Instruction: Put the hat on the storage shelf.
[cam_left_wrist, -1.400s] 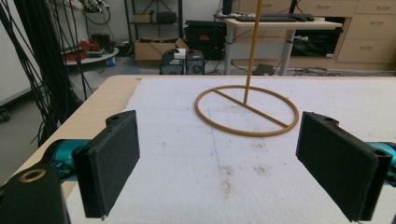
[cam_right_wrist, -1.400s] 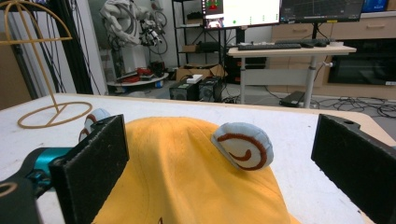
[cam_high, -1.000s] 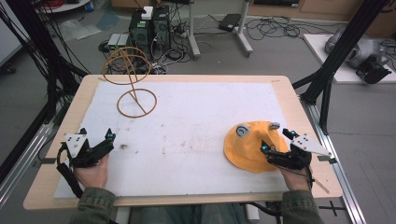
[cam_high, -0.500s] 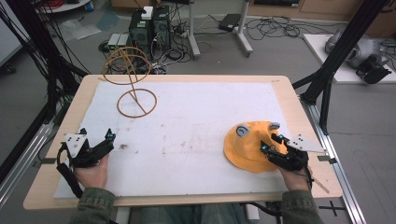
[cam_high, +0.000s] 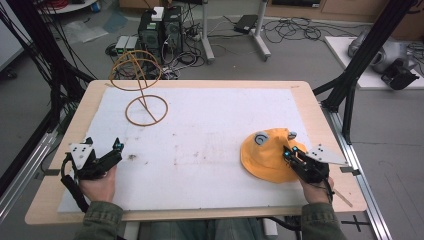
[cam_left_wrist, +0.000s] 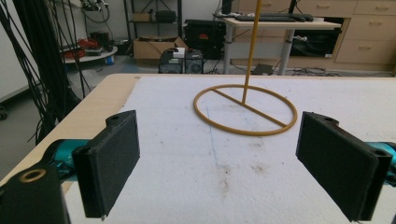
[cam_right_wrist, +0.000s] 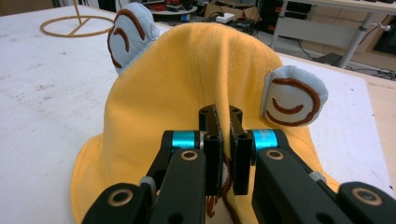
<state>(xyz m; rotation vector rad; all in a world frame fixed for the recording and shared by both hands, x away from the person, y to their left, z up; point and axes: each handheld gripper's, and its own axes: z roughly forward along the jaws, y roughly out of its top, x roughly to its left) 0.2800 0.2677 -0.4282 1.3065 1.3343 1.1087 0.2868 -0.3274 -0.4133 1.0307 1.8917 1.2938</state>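
Yellow fabric hat with blue ears (cam_high: 267, 155): right gripper (cam_high: 291, 154) jaws just closed, pinching its crown to lift; left gripper (cam_high: 116, 150) jaws apart, idle.

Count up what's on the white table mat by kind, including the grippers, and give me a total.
Yellow hat with pale blue ears: 1
Wire hat stand: 1
Grippers: 2, the left gripper open, the right gripper pinching a fold of the hat
Total: 4
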